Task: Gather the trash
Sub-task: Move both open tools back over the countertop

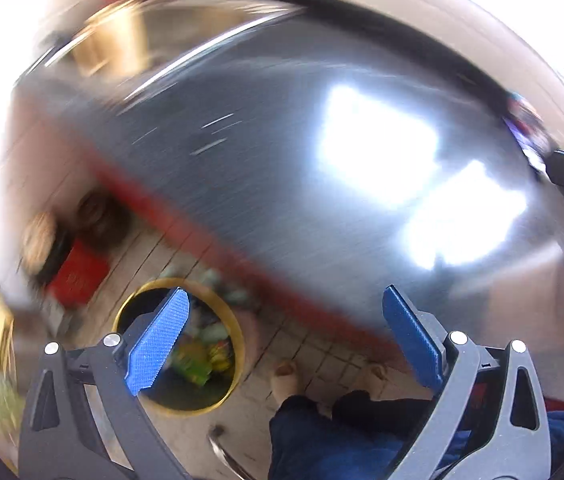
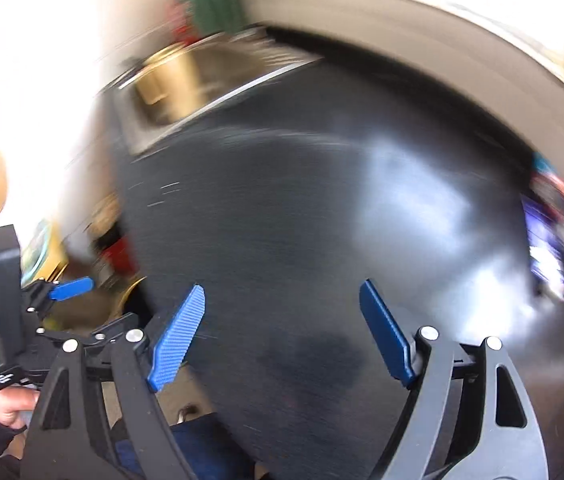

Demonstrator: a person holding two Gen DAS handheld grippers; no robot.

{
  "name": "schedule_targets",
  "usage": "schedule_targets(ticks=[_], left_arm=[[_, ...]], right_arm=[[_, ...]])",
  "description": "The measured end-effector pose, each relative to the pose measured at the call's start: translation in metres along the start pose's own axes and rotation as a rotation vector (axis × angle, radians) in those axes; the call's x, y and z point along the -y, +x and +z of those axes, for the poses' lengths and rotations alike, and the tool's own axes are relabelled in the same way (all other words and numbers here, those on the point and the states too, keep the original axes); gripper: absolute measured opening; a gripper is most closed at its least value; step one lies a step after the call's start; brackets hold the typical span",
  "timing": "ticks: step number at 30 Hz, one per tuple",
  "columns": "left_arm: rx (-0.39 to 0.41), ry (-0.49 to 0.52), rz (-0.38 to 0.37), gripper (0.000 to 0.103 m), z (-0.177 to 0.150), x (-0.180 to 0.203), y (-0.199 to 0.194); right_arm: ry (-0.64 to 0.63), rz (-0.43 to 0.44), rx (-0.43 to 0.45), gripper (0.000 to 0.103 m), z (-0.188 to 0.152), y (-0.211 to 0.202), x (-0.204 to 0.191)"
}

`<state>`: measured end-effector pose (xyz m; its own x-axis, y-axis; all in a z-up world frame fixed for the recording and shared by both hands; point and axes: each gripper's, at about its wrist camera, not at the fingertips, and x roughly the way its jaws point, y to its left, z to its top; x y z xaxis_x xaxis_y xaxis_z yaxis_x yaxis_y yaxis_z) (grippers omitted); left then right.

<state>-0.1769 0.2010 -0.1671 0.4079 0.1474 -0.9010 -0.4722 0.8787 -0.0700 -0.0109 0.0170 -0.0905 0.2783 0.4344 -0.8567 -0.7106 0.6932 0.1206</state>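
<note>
In the left wrist view my left gripper (image 1: 286, 291) stands open with nothing between its blue pads. It hangs over the red front edge of a dark grey table (image 1: 282, 160). Below its left finger a round yellow-rimmed trash bin (image 1: 237, 344) stands on the tiled floor, with green and yellow wrappers (image 1: 201, 356) inside. In the right wrist view my right gripper (image 2: 282, 286) is open and empty above the same dark table (image 2: 302, 220). One blue finger (image 2: 71, 289) of the left gripper shows at the left, over the bin's rim (image 2: 129, 292). Both views are heavily blurred.
A person's slippered feet (image 1: 286, 372) and dark trousers stand close to the bin. A red box (image 1: 77, 276) lies on the floor to the left. Blurred colourful items sit at the table's right end (image 2: 550, 220). A hand (image 2: 5, 400) holds the left gripper's handle.
</note>
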Motion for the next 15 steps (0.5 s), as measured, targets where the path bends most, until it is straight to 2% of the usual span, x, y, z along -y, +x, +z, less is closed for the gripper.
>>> schedule_targets(ticks=[2,6,11,15], left_arm=[[0.003,0.087,-0.04,0.094,0.021,0.041,0.005],[0.01,0.213,-0.121,0.094,0.05,0.118,0.014],[0.012,0.324,-0.181,0.094,0.068,0.199,0.017],[0.014,0.377,-0.205,0.094,0.073,0.241,0.019]], right_arm=[[0.104,-0.078,0.02,0.077,-0.013,-0.021,0.047],[0.276,-0.169,0.068,0.077,-0.043,-0.059,0.12],[0.409,-0.223,0.101,0.077,-0.078,-0.088,0.181],[0.46,-0.234,0.109,0.077,-0.091,-0.095,0.209]])
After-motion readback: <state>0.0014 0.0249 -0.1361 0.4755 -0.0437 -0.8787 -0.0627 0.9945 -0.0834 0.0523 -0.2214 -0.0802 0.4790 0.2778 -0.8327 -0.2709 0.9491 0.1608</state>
